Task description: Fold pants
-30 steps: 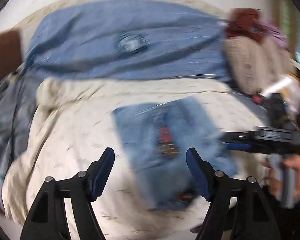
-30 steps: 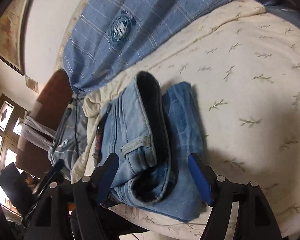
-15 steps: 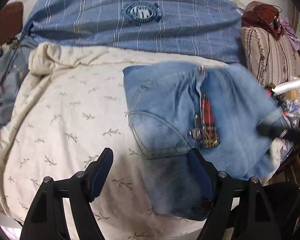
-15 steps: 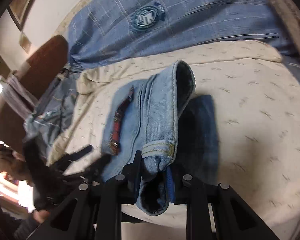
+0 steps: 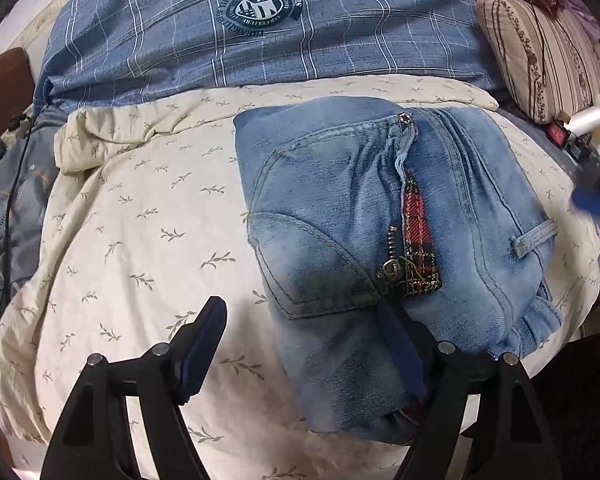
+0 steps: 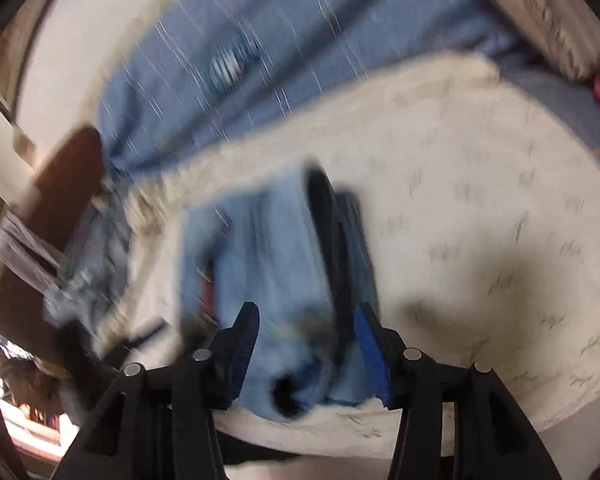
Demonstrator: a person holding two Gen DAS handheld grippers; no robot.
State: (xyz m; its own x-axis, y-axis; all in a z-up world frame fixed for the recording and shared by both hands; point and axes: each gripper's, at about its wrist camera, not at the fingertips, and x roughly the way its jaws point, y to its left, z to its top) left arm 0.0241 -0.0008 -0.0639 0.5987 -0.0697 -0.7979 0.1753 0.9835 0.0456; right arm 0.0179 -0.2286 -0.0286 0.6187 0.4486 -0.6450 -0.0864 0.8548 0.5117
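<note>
The folded pants (image 5: 384, 240) are lying on the cream sheet (image 5: 140, 220). Both tools (left (image 5: 300, 352), right (image 6: 306, 352)) are gaping unclenched at the pants' near edge, gripping nothing.

Left wrist view: sharp, evenly lit, fisheye-bent at edges.
Right wrist view: heavily motion-blurred; window glare lower left.

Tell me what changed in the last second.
The right gripper, clamped on the light blue denim jeans half a second ago, has let go and stands open. The left gripper stayed open, and the folded jeans stayed on the cream leaf-print sheet.
</note>
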